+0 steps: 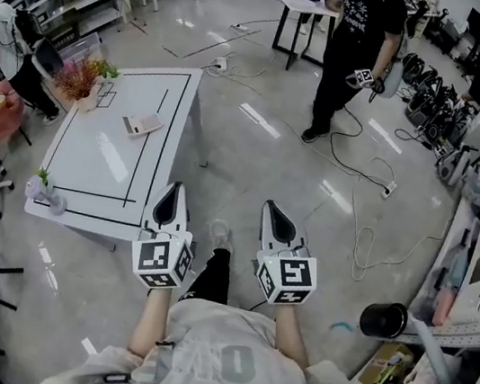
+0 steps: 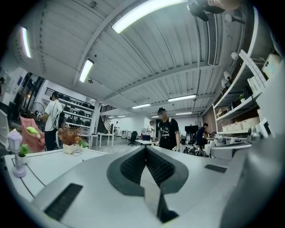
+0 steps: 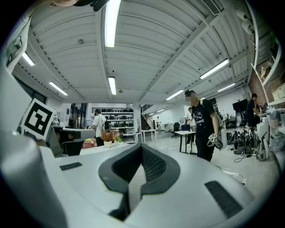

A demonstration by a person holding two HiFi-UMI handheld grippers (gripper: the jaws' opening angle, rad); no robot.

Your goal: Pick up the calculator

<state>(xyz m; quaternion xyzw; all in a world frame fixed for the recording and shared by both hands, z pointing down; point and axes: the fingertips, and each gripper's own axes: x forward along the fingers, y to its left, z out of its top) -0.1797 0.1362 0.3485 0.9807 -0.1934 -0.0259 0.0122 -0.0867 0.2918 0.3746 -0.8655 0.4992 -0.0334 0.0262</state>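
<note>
While the calculator [image 1: 143, 125] lies untouched on the counter [image 1: 98, 167], left gripper [image 1: 172, 192] and right gripper [image 1: 275, 211] hover short of it, jaws pressed together, empty; the whole pickup is left

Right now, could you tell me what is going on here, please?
A person stands holding a two-jaw gripper in each hand, both pointing level in front of them. The left gripper and the right gripper are both shut with nothing between their jaws. The calculator lies untouched on the white table, ahead and to the person's left, so the pick-up has not yet begun.
</note>
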